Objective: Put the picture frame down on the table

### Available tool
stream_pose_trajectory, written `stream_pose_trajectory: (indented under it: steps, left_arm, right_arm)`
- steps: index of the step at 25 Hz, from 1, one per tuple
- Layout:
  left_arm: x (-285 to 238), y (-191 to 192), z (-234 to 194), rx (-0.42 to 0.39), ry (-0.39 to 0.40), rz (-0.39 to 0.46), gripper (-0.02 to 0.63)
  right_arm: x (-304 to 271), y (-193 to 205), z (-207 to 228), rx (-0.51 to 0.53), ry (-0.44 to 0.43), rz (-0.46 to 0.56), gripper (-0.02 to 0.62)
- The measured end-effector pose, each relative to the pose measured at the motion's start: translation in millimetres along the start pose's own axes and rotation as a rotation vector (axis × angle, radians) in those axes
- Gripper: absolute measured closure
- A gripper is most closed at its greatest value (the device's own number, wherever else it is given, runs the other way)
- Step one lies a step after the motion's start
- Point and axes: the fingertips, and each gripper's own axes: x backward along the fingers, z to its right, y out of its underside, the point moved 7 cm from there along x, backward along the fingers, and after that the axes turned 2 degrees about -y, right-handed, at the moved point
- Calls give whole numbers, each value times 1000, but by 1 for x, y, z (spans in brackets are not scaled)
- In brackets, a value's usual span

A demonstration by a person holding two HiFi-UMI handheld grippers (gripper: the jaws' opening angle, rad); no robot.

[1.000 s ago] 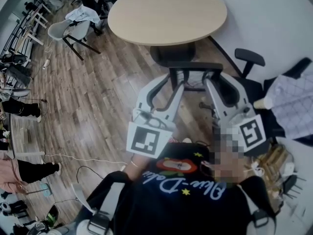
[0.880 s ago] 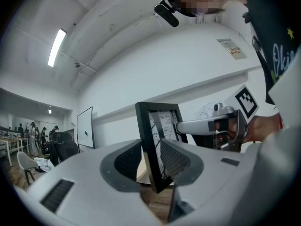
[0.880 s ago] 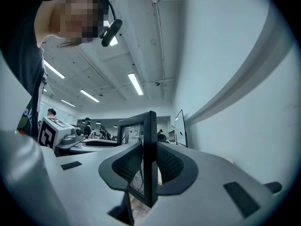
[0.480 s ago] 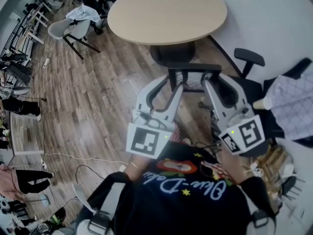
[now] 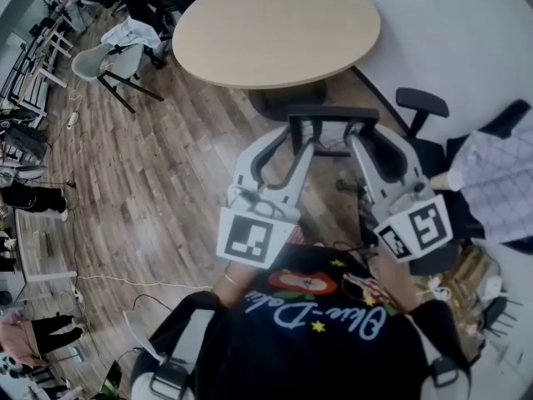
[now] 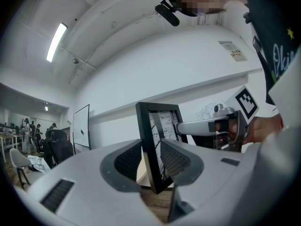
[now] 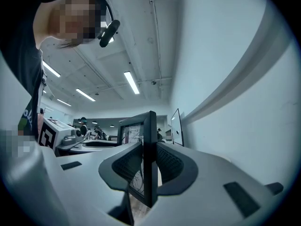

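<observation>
Head view | left gripper, right gripper each clamp picture frame | risk: uneven lowering twists it loose short of table

picture frame carried forward, nearer the table

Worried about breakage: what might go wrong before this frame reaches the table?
The picture frame hangs short of the table, above wood floor, pinched at its side edges by left tongs and right tongs; tilted in the left, it may slip. The black office chair may snag.
</observation>
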Motion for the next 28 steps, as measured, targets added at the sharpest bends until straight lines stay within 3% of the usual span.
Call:
stream_pose_trajectory:
  steps: [28]
  left_arm:
    - [-75, 22, -112, 48, -2, 3, 497]
  right_arm:
    - [-127, 8, 48, 6, 3, -45, 526]
